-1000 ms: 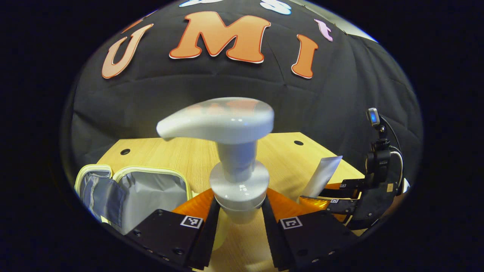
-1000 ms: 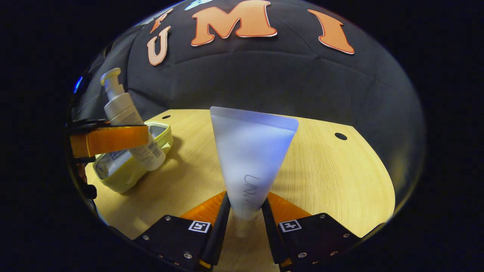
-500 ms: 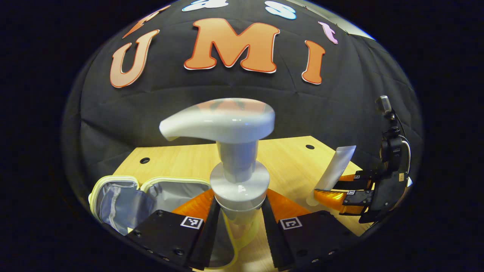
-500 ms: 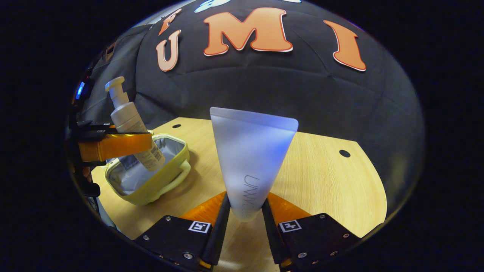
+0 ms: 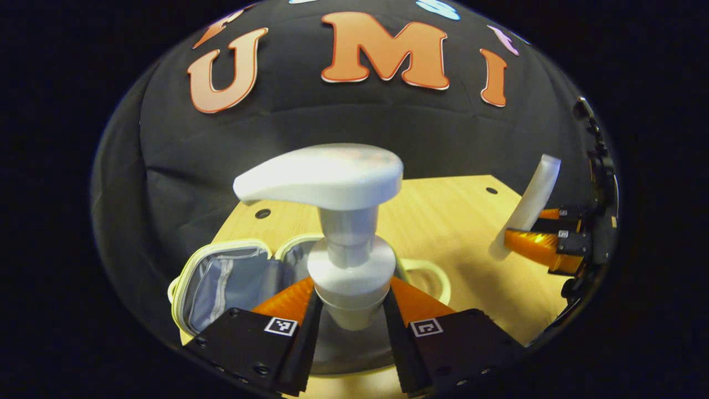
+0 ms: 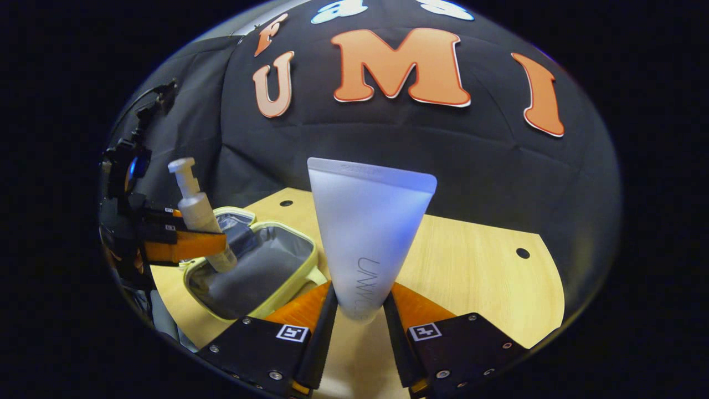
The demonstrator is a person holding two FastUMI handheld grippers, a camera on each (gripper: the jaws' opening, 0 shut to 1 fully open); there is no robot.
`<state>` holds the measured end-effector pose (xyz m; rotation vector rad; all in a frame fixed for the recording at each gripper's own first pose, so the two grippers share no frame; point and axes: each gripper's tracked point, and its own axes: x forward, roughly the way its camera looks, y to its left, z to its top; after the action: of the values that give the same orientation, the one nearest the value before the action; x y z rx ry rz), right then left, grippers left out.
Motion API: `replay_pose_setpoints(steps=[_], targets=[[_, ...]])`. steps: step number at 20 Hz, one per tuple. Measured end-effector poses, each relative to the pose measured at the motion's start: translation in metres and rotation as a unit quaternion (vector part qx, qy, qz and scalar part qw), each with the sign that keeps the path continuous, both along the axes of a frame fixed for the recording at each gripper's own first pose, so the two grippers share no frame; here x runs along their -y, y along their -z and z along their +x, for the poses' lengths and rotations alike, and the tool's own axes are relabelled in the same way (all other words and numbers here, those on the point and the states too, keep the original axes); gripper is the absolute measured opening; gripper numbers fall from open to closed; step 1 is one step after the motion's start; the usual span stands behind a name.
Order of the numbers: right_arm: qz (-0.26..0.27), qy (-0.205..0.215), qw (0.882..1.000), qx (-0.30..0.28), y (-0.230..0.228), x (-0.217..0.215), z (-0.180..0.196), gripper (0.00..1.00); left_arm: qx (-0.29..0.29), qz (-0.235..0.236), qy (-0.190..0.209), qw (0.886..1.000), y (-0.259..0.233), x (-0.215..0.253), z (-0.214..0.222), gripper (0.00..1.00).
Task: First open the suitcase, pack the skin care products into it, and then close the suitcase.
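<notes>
Right gripper view: I've swung my left gripper (image 6: 207, 244), pinching the pump bottle (image 6: 202, 221), over the open suitcase (image 6: 260, 271); right gripper (image 6: 357, 310) pinches the tube (image 6: 368, 233)

Glossy plastic pump bottle (image 5: 346, 221), matt frosted tube (image 6: 368, 233), wood-grain table (image 6: 476, 277), fabric-lined suitcase (image 6: 260, 271)

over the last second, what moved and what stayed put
The left gripper carried the pump bottle from beside the open suitcase to over its grey lining, base now dipping inside. The right gripper drew nearer the suitcase with the tube. Unchanged: both jaws stay clamped on their items, suitcase lies open on the table.
</notes>
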<state>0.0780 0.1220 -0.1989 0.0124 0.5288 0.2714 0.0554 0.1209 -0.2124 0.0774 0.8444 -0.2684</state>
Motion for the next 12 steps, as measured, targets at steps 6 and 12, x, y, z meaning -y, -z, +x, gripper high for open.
replay_pose_setpoints(steps=[6, 12], targets=[[0.014, -0.02, 1.0, 0.004, -0.02, -0.053, 0.003, 0.52, -0.083, 0.008, 0.003, 0.997, 0.038, -0.041, -0.017, 0.6], [0.023, -0.021, 1.0, -0.002, -0.024, -0.091, 0.001, 0.52, -0.148, -0.005, 0.024, 0.989, 0.062, -0.042, -0.026, 0.6]])
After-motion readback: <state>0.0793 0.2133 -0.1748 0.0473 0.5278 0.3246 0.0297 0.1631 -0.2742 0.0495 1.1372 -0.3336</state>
